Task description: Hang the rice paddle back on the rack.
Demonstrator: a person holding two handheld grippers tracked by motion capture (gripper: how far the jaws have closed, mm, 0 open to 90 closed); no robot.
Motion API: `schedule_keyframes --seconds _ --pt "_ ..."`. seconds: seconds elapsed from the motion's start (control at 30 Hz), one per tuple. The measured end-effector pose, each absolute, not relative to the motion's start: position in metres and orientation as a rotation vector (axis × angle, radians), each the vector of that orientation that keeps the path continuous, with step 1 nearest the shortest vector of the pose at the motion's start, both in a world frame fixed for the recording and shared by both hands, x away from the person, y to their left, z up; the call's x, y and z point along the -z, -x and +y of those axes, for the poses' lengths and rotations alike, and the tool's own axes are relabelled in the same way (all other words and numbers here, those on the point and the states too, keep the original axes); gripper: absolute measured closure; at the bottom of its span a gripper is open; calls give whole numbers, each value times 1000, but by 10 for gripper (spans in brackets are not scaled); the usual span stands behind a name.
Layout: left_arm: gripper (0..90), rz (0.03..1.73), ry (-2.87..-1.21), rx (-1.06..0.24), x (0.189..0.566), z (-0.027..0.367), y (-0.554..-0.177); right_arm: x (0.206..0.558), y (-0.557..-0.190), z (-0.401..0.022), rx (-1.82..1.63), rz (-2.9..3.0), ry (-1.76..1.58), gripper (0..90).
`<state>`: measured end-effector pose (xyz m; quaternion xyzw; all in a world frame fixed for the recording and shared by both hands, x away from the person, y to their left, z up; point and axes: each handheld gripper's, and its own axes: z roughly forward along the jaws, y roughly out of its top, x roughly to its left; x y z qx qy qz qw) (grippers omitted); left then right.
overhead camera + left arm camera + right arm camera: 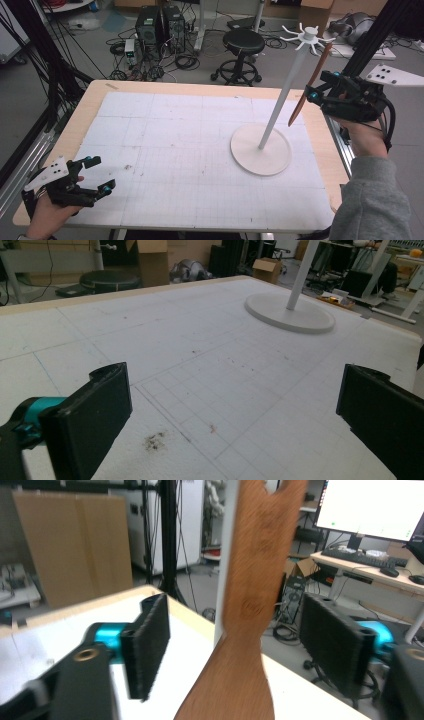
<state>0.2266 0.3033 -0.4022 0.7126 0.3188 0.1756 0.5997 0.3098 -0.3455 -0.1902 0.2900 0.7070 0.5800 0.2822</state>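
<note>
A white rack (pixel 282 95) with a round base (pixel 260 150) and hooked arms on top stands right of the table's middle. A long wooden spatula (pixel 306 92) hangs from one of its arms (pixel 327 44), leaning down to the left. My right gripper (pixel 318 85) is raised beside the pole, open, its jaws either side of the spatula (pixel 250 605) with a gap on each side in the right gripper view (pixel 240 645). My left gripper (pixel 100 174) rests open near the table's front left corner with nothing between its jaws (pixel 230 410). The rack's base (pixel 290 315) lies far ahead of it.
A white gridded mat (pixel 175 135) covers the wooden table (pixel 95 95). Beyond the far edge stand a black stool (pixel 243 42) and computer towers (pixel 160 25) among cables. A black frame post (pixel 370 45) rises at the right, close behind my right gripper.
</note>
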Motion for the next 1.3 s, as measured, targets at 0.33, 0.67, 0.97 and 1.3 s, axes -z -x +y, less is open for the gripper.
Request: schedule_keyframes --seconds 0.33,0.67,0.97,1.3 --pt "18 723 -1600 -416 396 304 -232 210 -301 -341 -1558 1937 -785 5" --pt "17 692 -1593 -396 395 294 -241 239 -285 -349 -1635 1899 -777 5" --pt "18 647 -1581 -397 391 290 -246 281 -272 -353 -1650 1937 -796 5" --pt "18 650 -1572 -404 392 287 -252 316 -263 -346 -1710 1939 -807 5"
